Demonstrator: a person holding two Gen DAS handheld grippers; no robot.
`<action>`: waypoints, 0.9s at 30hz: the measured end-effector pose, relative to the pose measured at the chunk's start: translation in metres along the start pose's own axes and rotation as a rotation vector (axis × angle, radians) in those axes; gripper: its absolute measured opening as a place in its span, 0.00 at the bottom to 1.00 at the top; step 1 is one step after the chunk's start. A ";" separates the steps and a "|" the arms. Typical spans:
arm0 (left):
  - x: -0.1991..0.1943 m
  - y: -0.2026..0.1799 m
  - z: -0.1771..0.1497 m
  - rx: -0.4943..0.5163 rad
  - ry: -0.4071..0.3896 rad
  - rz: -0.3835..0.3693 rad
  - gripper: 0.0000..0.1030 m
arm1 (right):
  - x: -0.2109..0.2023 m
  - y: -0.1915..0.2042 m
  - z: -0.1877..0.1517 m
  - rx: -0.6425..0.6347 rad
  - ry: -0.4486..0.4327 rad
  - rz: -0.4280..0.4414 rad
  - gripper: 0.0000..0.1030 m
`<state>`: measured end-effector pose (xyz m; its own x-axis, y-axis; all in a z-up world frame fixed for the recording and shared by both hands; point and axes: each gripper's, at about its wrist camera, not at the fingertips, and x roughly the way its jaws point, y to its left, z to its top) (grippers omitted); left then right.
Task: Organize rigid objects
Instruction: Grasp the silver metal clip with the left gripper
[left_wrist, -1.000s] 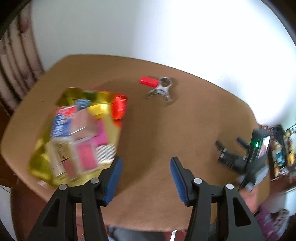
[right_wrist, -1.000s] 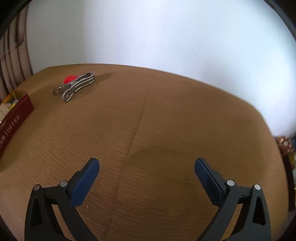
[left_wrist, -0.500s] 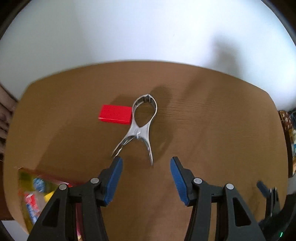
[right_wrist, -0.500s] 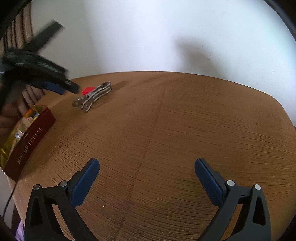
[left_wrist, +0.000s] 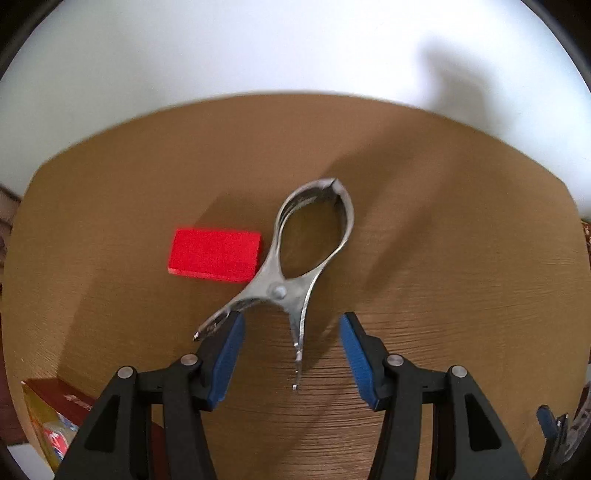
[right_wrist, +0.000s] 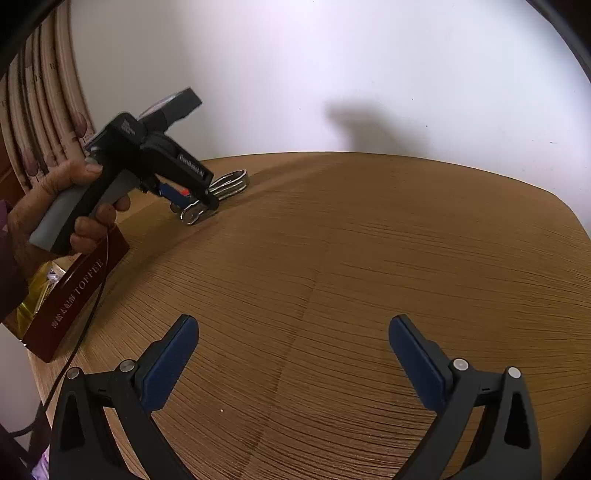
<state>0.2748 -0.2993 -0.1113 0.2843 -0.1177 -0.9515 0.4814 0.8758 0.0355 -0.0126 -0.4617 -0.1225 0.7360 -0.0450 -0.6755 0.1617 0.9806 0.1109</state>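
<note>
The left gripper (left_wrist: 291, 341) hangs with jaws apart above the metal clamp (left_wrist: 295, 266), whose right handle lies between the blue pads while its left handle runs under the left pad. A red block (left_wrist: 214, 254) touches the clamp's left side at centre frame. The right gripper (right_wrist: 293, 356) stands wide and empty over the brown table (right_wrist: 369, 240), a white wall behind.

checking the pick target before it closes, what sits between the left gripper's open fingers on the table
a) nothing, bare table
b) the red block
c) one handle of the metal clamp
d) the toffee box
c: in the left wrist view one handle of the metal clamp runs down between the open fingers of the left gripper, with the red block off to the side.
</note>
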 end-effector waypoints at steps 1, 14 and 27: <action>-0.005 -0.001 0.000 0.004 -0.008 0.000 0.54 | 0.000 0.000 -0.001 0.000 -0.002 0.001 0.99; 0.010 -0.034 0.040 0.138 0.049 -0.103 0.54 | -0.002 0.002 0.000 0.005 -0.008 0.003 0.99; 0.032 -0.014 0.056 0.069 0.052 -0.084 0.06 | -0.003 -0.005 0.003 0.027 -0.003 0.001 0.99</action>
<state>0.3242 -0.3414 -0.1252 0.1979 -0.1633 -0.9665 0.5578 0.8296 -0.0259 -0.0136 -0.4673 -0.1191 0.7379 -0.0450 -0.6734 0.1788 0.9752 0.1308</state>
